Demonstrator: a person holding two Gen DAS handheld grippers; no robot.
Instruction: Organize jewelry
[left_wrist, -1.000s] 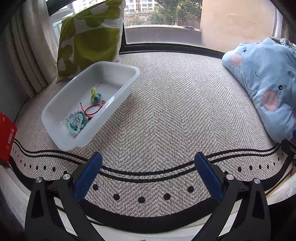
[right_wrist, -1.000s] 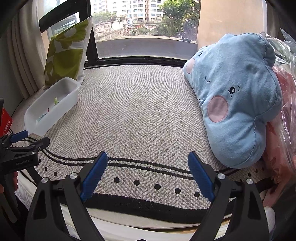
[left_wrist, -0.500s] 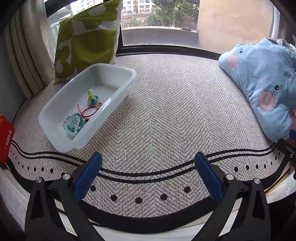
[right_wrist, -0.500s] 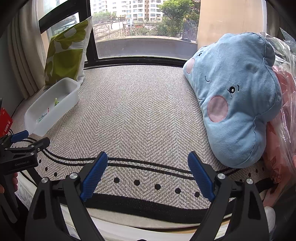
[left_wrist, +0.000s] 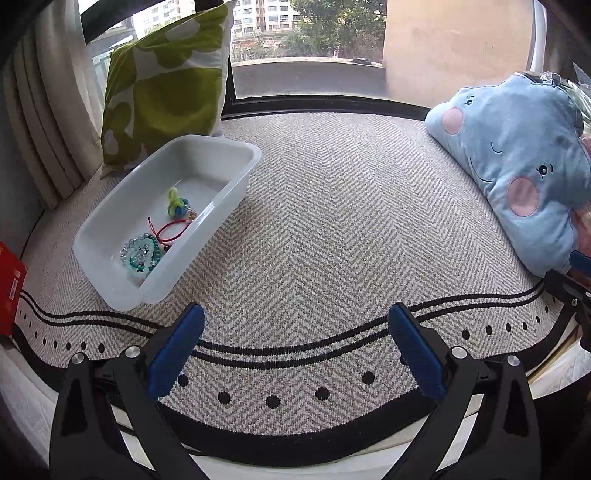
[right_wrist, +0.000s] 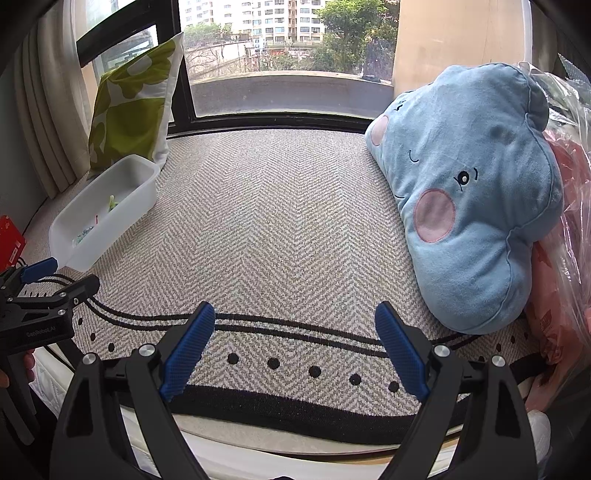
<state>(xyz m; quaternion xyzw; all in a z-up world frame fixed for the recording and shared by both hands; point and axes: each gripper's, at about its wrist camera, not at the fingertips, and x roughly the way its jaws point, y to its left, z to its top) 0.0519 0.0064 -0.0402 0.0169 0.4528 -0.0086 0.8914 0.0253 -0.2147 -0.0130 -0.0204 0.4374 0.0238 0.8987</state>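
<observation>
A white plastic bin (left_wrist: 110, 218) (right_wrist: 66, 218) sits on the herringbone rug (left_wrist: 332, 221) at the left. Inside it lie turquoise bead bracelets (left_wrist: 142, 254), a red cord bracelet (left_wrist: 168, 230) and a green-and-blue trinket (left_wrist: 175, 205). My left gripper (left_wrist: 295, 321) hangs open over the rug's front border, right of the bin's near end, nothing between its blue pads. My right gripper (right_wrist: 295, 317) is open too, over the same border further right, holding nothing. The left gripper's side shows at the left edge of the right wrist view.
A green-and-white pillow (left_wrist: 166, 81) leans against the window behind the bin. A blue cloud cushion (right_wrist: 469, 192) lies on the rug's right side, with pink plastic-wrapped items (right_wrist: 565, 258) behind it. A red box (left_wrist: 11, 288) stands at the far left by the curtain (left_wrist: 44, 122).
The left wrist view has shifted slightly, so the bin sits a little lower and further left in it. Both grippers stay open; the right view is unchanged.
</observation>
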